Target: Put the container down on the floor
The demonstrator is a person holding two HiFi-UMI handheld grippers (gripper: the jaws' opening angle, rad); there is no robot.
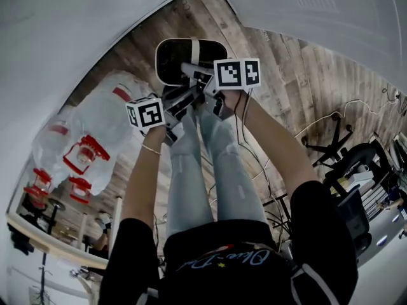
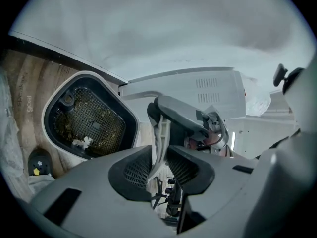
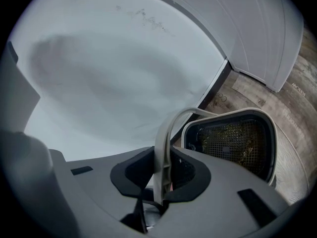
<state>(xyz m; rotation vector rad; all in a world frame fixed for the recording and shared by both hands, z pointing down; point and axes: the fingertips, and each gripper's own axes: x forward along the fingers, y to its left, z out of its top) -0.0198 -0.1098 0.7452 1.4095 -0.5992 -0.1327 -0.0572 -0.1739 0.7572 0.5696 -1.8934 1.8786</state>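
The container [image 1: 189, 60] is a white bin with a black mesh inside and bits of debris; it sits low over the wooden floor [image 1: 286, 88] by the wall. Whether it rests on the boards I cannot tell. Its thin pale handle [image 2: 159, 138] arches up from the rim. My left gripper [image 2: 158, 165] is shut on that handle, the container [image 2: 86, 115] lying to its left. My right gripper [image 3: 162, 175] is shut on the same handle [image 3: 163, 138], with the container [image 3: 233, 139] to its right. In the head view the left gripper [image 1: 173, 112] and the right gripper [image 1: 205, 84] meet just below the bin.
A white wall [image 1: 57, 37] runs along the left. A white cabinet [image 1: 331, 18] stands at the upper right. Clear bags with red-capped items [image 1: 89, 138] lie on the left. A chair base [image 1: 331, 143] and cables are at the right. The person's legs [image 1: 210, 164] stretch below the bin.
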